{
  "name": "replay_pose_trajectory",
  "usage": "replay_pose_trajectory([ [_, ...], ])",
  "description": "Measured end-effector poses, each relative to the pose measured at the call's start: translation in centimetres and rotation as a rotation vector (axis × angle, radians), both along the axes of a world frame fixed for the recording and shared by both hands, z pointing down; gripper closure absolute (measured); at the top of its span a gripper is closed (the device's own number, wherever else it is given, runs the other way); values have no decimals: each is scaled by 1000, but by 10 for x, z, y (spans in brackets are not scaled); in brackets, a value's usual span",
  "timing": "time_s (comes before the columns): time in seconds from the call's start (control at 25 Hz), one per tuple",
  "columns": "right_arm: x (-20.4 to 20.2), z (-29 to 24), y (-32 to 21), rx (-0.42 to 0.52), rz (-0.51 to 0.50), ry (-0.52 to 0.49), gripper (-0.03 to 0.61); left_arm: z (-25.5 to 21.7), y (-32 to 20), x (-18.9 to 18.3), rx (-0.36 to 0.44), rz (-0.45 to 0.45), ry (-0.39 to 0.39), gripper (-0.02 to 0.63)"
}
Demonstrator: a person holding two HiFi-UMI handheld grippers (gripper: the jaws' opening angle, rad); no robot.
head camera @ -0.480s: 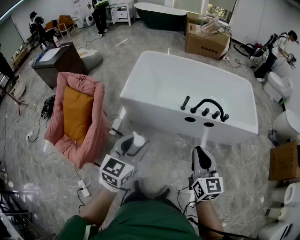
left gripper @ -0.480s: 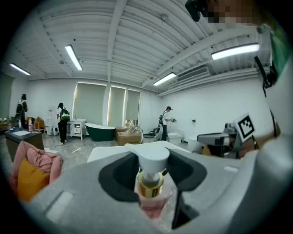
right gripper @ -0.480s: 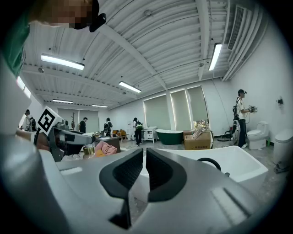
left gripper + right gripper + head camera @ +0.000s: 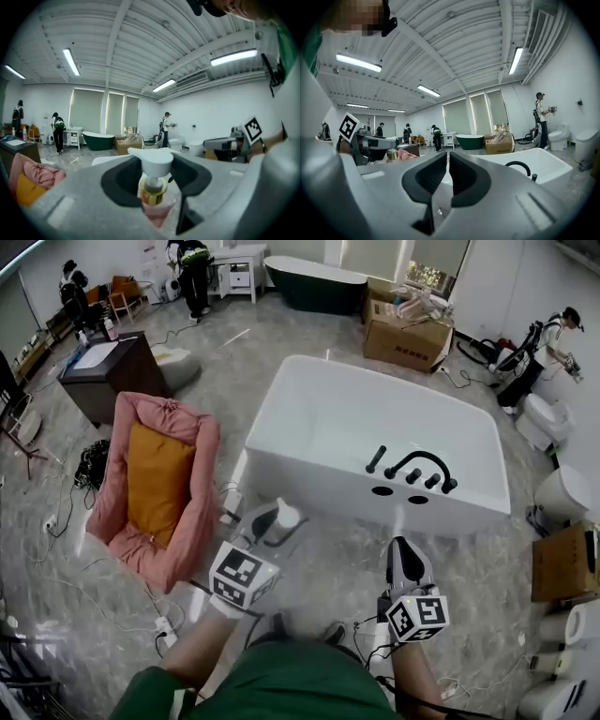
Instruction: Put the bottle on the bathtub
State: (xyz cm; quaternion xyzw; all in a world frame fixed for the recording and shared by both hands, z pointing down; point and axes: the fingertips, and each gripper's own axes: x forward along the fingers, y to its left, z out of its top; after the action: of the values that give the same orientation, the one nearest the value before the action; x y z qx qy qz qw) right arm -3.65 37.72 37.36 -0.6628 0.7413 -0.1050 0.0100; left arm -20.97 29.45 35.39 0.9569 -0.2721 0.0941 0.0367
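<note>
My left gripper [image 4: 272, 521] is shut on a pump bottle [image 4: 284, 517] with a white pump head, a gold collar and pinkish liquid. The left gripper view shows the bottle [image 4: 153, 185] upright between the dark pads. It hangs over the floor, just in front of the near left corner of the white bathtub [image 4: 309, 460]. A black faucet [image 4: 412, 468] stands on the tub's near ledge. My right gripper [image 4: 404, 557] is shut and holds nothing, its jaws pressed together [image 4: 446, 176], pointing at the tub [image 4: 534, 161].
A pink armchair [image 4: 155, 488] with an orange cushion stands left of the tub. Cables and a power strip [image 4: 167, 622] lie on the floor. Cardboard boxes [image 4: 405, 329], a dark tub [image 4: 314, 282] and several people are at the back. Toilets [image 4: 572, 493] line the right.
Both grippers have edged slightly forward toward the tub, and the view has shifted a little. The bottle stays held in the left gripper.
</note>
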Motion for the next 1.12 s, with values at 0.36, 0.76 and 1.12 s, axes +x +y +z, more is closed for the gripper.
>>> replay_pose_trajectory([
  [0.36,-34,-13,-28,11,89,9,555,2,-30,-39,-7,48,15,433],
  [0.76,-35,-5,-50,-5,114,18,518,8,-58,-39,-24,71,40,431],
  [1.12,10,11,-102,-6,74,-32,518,17,-99,3,-66,43,27,431],
])
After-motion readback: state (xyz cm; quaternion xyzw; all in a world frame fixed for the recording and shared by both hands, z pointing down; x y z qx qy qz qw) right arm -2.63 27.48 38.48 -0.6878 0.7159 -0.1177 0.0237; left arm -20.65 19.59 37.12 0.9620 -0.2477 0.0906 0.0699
